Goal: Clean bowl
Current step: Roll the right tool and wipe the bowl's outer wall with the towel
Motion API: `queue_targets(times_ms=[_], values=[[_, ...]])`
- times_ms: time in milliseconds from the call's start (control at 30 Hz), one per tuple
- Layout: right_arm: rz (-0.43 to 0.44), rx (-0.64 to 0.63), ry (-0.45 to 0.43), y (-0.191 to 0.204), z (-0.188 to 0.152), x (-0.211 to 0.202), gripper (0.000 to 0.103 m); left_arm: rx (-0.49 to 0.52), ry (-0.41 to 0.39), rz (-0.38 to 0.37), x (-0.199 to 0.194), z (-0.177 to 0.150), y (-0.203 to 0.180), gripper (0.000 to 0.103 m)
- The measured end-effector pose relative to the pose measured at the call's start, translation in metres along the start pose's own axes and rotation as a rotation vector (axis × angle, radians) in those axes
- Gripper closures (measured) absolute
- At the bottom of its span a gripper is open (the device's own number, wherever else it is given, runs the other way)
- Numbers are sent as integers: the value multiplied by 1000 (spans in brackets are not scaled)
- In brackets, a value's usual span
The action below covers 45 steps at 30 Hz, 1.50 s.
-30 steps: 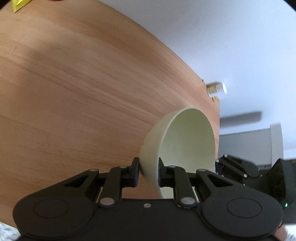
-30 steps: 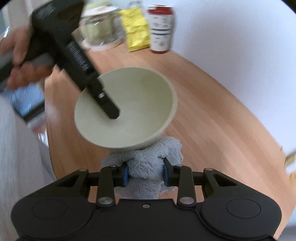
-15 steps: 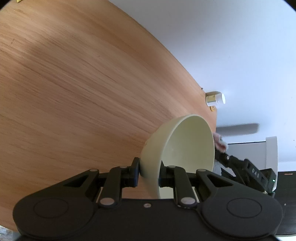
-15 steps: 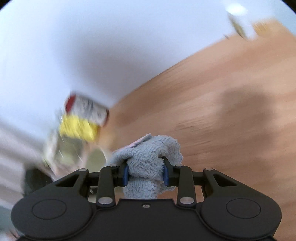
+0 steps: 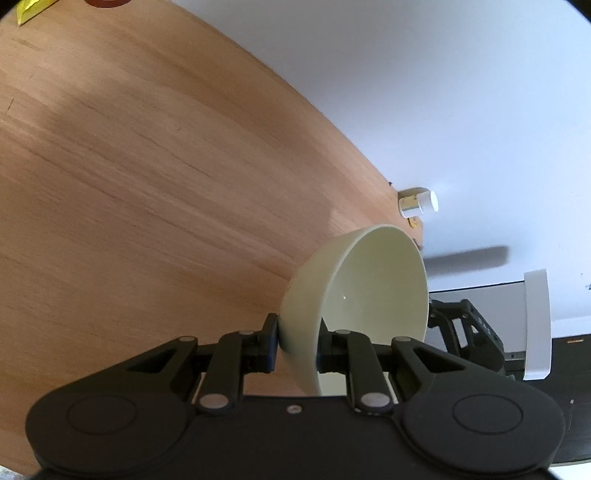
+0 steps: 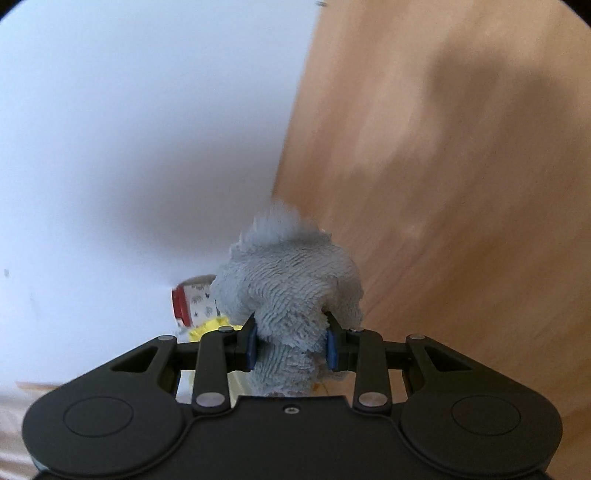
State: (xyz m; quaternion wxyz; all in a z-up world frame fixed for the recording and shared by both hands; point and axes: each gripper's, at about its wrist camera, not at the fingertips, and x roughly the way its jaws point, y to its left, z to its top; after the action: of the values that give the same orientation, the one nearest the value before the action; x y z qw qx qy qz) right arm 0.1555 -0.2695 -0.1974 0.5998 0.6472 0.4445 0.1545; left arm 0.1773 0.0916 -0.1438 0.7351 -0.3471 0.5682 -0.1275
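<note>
A pale green bowl is held on its side above the wooden table, its opening facing right. My left gripper is shut on the bowl's rim, one finger outside the wall and one inside. My right gripper is shut on a bunched grey terry cloth. The bowl does not show in the blurred right wrist view. Part of the black right gripper shows just behind the bowl in the left wrist view.
A small white-capped bottle stands at the table's far edge by the white wall. A red-topped can and a yellow packet show behind the cloth. A yellow packet corner lies at the table's far left.
My right gripper has swung with the cloth from below the bowl, rolling so the table now stands at its right. The left gripper has kept hold of the bowl and shifted slightly.
</note>
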Motion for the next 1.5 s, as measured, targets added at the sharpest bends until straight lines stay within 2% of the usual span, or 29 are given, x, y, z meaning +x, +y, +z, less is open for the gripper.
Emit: queue_targets(times_ms=[300, 533, 733, 933, 1033, 1200, 1267, 1500], values=[[-37, 83, 11, -11, -4, 23, 66, 12, 5, 24, 0, -5, -1, 87], [-82, 109, 53, -18, -6, 38, 66, 69, 3, 46, -4, -9, -9, 87], [-81, 74, 109, -13, 0, 42, 66, 71, 22, 64, -4, -13, -8, 90], [-24, -76, 187, 20, 5, 41, 66, 60, 52, 74, 2, -17, -5, 88], [-46, -138, 215, 28, 3, 44, 66, 63, 64, 88, 4, -18, -5, 88], [-68, -172, 246, 22, 3, 42, 66, 51, 72, 103, 6, -18, -3, 87], [-101, -205, 258, 19, 0, 43, 66, 48, 76, 105, 9, -18, -4, 86], [-196, -224, 287, -18, 2, 44, 66, 89, 97, 118, 13, -19, -12, 86]])
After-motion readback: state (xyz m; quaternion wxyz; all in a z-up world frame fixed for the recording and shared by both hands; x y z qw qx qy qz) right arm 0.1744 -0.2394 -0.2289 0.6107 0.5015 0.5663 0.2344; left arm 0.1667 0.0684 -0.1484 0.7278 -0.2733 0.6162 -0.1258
